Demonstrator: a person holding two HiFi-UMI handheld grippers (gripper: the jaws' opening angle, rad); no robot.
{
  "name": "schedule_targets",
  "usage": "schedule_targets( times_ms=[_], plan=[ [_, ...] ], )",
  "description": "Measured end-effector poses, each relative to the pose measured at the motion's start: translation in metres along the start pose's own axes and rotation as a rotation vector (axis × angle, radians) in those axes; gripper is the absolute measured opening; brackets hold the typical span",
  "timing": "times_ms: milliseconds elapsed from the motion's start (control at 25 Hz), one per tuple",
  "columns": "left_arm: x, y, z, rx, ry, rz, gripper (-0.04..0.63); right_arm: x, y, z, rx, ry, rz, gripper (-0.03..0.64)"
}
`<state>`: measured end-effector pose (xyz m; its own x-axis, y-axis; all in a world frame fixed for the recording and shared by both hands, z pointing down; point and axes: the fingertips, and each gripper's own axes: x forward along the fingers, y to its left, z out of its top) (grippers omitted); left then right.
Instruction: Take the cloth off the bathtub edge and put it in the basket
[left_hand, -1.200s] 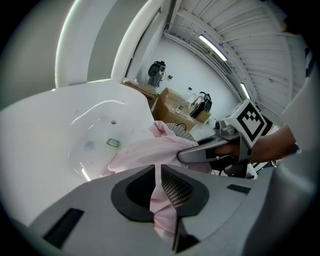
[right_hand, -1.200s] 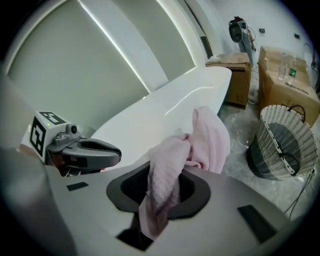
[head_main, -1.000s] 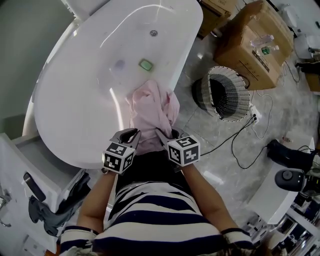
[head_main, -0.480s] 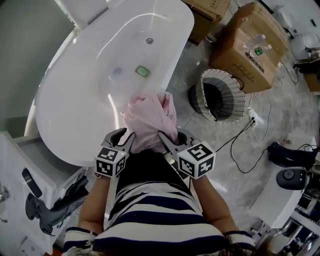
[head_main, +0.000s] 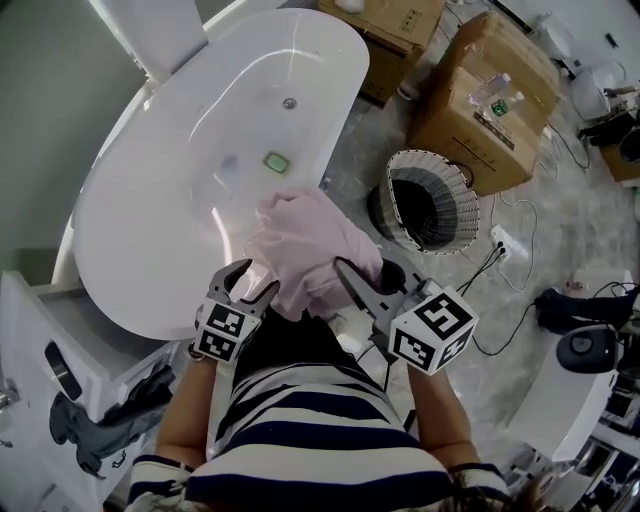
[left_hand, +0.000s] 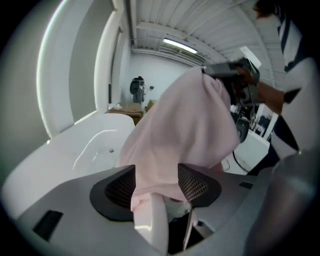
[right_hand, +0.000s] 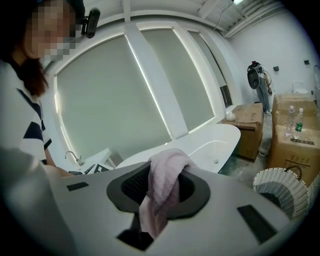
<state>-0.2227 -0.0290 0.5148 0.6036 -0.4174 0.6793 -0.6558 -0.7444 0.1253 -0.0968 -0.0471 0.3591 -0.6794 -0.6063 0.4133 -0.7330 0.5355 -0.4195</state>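
The pink cloth (head_main: 310, 250) hangs lifted over the near rim of the white bathtub (head_main: 190, 190). My right gripper (head_main: 365, 275) is shut on the cloth's upper fold (right_hand: 162, 182) and carries it. The left gripper (head_main: 252, 280) is just left of it; its jaws are opening, and the cloth's lower end (left_hand: 165, 165) still lies loosely between the spread pads. In the left gripper view the right gripper (left_hand: 232, 75) shows at the top, pinching the cloth. The wicker basket (head_main: 470, 215) stands on the floor to the right of the tub, also visible in the right gripper view (right_hand: 280, 190).
Cardboard boxes (head_main: 495, 100) with bottles on top stand behind the basket. A green object (head_main: 275, 160) lies inside the tub. Cables (head_main: 480, 270) run over the tiled floor. A white cabinet (head_main: 60, 330) with grey cloth stands at the left.
The left jaws have spread apart from shut. The right gripper has moved right and nearer to me with the cloth, which has come up off the tub edge.
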Motion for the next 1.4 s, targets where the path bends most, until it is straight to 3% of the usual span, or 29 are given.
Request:
schedule_targets(
  times_ms=[80, 160, 400, 760, 960, 1240, 1280, 1400],
  plan=[
    [0.004, -0.004, -0.002, 0.126, 0.047, 0.009, 0.276, -0.012, 0.003, 0.015, -0.018, -0.028, 0.014, 0.098],
    [0.009, -0.006, 0.005, 0.196, 0.046, 0.015, 0.294, -0.024, 0.008, 0.027, -0.043, -0.045, 0.024, 0.098],
    [0.029, -0.009, 0.054, 0.145, -0.096, -0.021, 0.319, -0.056, 0.020, 0.052, -0.103, -0.072, 0.036, 0.098],
    [0.039, -0.014, 0.122, 0.265, -0.252, -0.039, 0.344, -0.102, 0.031, 0.068, -0.150, -0.101, 0.042, 0.098],
    [0.062, -0.040, 0.151, 0.363, -0.283, -0.134, 0.344, -0.126, 0.032, 0.071, -0.116, -0.139, 0.011, 0.098],
    [0.090, -0.086, 0.187, 0.410, -0.327, -0.268, 0.339, -0.161, 0.037, 0.074, -0.082, -0.194, -0.063, 0.098],
    [0.091, -0.092, 0.192, 0.412, -0.338, -0.279, 0.323, -0.168, 0.036, 0.074, -0.074, -0.208, -0.076, 0.098],
    [0.091, -0.109, 0.206, 0.416, -0.378, -0.292, 0.153, -0.188, 0.032, 0.072, -0.054, -0.249, -0.117, 0.098]
  ],
)
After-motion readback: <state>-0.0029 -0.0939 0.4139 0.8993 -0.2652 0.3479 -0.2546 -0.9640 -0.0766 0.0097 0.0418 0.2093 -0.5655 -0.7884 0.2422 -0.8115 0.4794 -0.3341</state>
